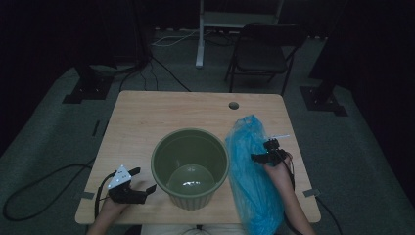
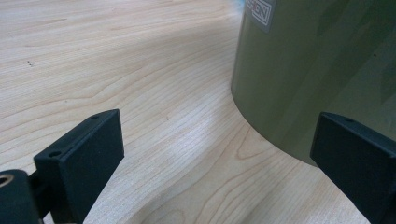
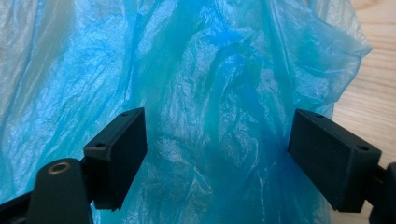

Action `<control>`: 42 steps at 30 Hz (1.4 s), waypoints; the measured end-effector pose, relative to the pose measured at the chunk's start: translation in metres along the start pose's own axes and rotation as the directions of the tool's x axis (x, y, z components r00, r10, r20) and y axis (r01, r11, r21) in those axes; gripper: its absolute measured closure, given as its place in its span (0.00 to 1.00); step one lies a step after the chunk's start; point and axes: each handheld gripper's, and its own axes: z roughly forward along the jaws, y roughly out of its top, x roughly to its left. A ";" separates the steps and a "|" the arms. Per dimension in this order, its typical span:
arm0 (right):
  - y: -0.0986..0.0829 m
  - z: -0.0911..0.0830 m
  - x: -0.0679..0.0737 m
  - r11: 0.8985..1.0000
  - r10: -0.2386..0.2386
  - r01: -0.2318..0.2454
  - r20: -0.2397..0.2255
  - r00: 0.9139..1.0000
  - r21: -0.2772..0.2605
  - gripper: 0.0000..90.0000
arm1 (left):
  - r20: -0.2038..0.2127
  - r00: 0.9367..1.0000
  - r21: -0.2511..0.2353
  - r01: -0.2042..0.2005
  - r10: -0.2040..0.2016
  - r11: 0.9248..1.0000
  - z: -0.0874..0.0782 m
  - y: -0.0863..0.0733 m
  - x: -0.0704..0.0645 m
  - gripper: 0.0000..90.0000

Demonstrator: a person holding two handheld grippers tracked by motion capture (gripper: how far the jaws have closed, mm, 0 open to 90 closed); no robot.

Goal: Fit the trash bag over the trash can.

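Now your right gripper (image 1: 268,151) gapes over the blue bag (image 1: 252,171), whose bottom runs off the picture at 6 o'clock; your left gripper (image 1: 142,180) gapes too.

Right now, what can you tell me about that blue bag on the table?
The bag is thin, see-through blue plastic, crinkled and shiny. It lies flat and long on the table, right of the bin and against its side; its near end hangs over the table's edge. The right gripper hovers over it, jaws open around its folds.

Dark studio: stand bases (image 1: 85,88), floor cables (image 1: 161,66), folding chair (image 1: 262,51).
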 end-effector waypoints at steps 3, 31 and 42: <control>0.003 0.005 0.012 0.998 -0.069 0.068 0.049 0.996 0.017 0.21 | 0.001 1.000 0.004 -0.003 0.003 1.000 0.000 0.000 -0.001 0.04; 0.007 -0.016 0.019 0.990 -0.090 0.077 -0.107 0.990 -0.117 1.00 | -0.013 1.000 0.014 -0.007 0.007 1.000 0.005 0.004 -0.002 0.04; 0.022 -0.092 0.005 0.947 -0.032 -0.038 -0.212 0.977 -0.319 1.00 | -0.017 1.000 0.047 -0.015 0.016 0.999 0.014 0.011 0.000 0.04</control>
